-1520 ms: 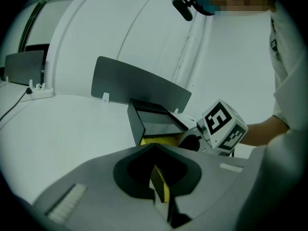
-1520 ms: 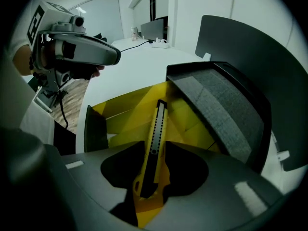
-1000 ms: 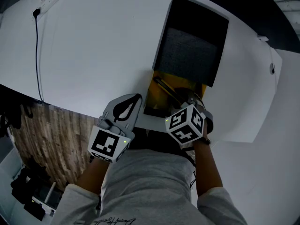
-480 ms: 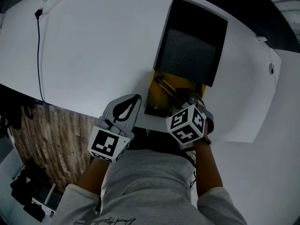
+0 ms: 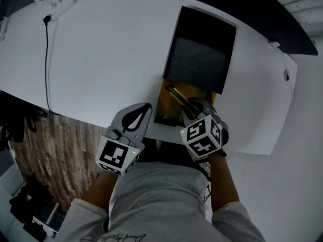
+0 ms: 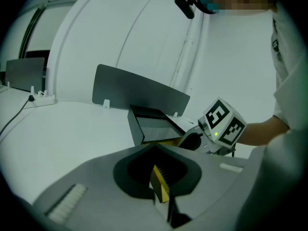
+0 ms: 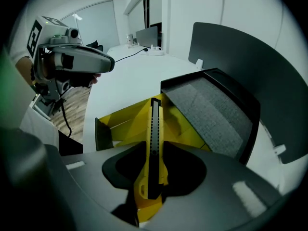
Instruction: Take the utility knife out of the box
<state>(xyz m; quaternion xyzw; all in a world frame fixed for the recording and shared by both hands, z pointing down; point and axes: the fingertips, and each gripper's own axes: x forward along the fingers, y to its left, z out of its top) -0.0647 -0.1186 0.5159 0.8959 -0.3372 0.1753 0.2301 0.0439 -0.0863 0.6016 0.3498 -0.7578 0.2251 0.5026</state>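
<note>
A box stands on the white table [image 5: 111,49] with its black lid [image 5: 202,52] tipped back and its yellow inside [image 5: 194,91] showing. The yellow utility knife [image 5: 177,96] with a black slider lies slanted over the box's near end. My right gripper [image 5: 191,106] points steeply down into the box, shut on the knife's [image 7: 153,143] butt end, and the blade end juts out past the right gripper's [image 7: 153,153] jaws. Just left of the box, at the table's near edge, my left gripper [image 5: 147,107] is shut on nothing, and from the left gripper [image 6: 155,148] the box [image 6: 151,126] shows ahead.
A black cable [image 5: 46,59] runs across the table's left side from a power strip [image 5: 60,1] at the far edge. A grey partition panel [image 6: 139,88] stands behind the box. Wood floor [image 5: 55,145] lies below the table's near edge.
The head view has shifted slightly. Both grippers stay where they were, and the right one keeps its hold on the knife.
</note>
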